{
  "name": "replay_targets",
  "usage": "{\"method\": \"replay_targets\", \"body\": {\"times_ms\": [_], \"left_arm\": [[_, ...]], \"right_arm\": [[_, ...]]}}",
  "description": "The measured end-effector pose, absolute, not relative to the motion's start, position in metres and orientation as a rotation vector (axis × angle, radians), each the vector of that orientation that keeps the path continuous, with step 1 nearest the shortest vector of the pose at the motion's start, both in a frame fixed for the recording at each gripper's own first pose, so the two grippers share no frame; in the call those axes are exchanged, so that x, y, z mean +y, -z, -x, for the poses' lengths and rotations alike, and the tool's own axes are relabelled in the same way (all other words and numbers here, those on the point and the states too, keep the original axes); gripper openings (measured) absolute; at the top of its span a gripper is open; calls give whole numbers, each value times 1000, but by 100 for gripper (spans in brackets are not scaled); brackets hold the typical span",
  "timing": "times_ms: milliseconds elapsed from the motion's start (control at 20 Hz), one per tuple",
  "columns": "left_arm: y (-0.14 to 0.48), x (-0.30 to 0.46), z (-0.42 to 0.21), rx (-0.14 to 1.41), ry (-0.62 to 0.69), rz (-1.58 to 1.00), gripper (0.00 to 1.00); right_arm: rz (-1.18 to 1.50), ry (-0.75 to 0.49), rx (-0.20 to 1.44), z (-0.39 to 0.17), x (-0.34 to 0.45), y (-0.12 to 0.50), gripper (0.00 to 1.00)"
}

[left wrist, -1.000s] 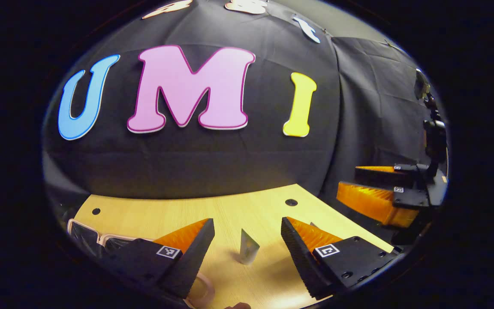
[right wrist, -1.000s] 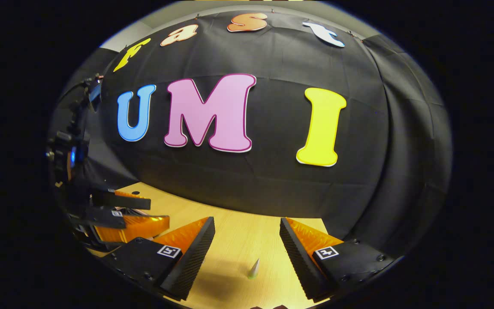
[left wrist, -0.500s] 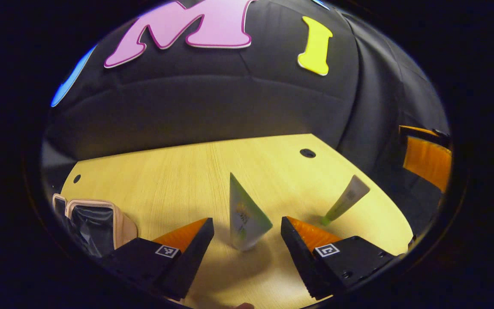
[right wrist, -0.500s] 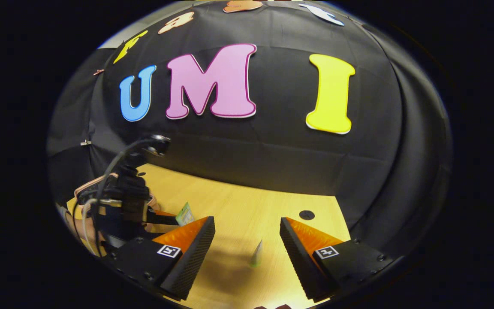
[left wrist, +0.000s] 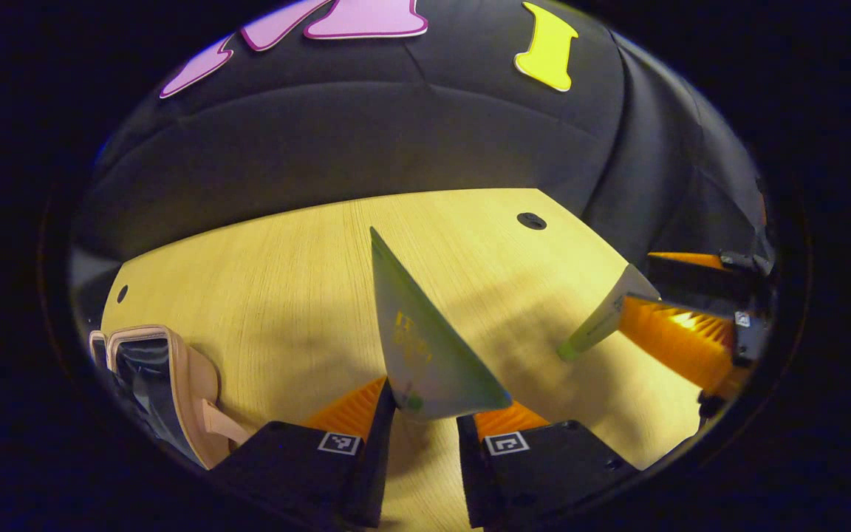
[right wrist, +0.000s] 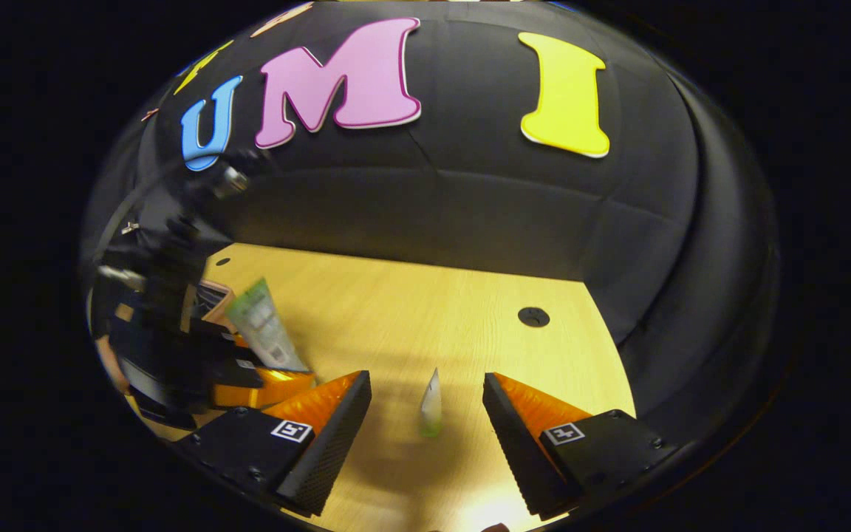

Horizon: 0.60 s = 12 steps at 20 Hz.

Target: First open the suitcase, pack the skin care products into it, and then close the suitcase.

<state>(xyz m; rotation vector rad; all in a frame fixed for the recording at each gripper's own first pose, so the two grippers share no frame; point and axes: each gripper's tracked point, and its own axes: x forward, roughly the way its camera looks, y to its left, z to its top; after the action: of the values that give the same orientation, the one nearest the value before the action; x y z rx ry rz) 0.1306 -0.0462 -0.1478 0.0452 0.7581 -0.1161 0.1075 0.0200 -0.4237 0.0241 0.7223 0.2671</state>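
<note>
No wording can be read on any object; the large tube [left wrist: 425, 347] at the centre of the left gripper view bears a yellowish print too blurred to make out; the same tube [right wrist: 263, 325] at the left of the right gripper view carries a dark, unreadable block of print; the small tube [right wrist: 431, 403] shows nothing legible.

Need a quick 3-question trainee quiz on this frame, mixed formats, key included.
1. True or false: the left gripper is shut on the large tube.
2. The small tube stands between whose open fingers? A) the right gripper B) the left one
3. Fill in: the suitcase, beside the left gripper in its own view, is ____.

Key: 1 true; 2 A; 3 open.
</note>
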Motion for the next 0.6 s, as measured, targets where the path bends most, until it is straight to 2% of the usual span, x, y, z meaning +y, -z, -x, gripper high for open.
{"method": "replay_targets", "body": {"times_ms": [250,350,500,550,600], "left_arm": [[94,-43,-91,720,133,43,46],[76,-32,-71,724,127,68,44],[52,2,-36,747,91,115,46],[48,20,-21,773,75,127,46],[49,41,-5,819,61,127,47]], "right_arm": [[-67,-255,859,-107,33,482,94],[-55,-239,906,-105,33,498,83],[-83,-236,890,-107,37,487,28],[-106,-251,881,-107,43,478,22],[-112,-267,869,-103,49,466,25]]}}
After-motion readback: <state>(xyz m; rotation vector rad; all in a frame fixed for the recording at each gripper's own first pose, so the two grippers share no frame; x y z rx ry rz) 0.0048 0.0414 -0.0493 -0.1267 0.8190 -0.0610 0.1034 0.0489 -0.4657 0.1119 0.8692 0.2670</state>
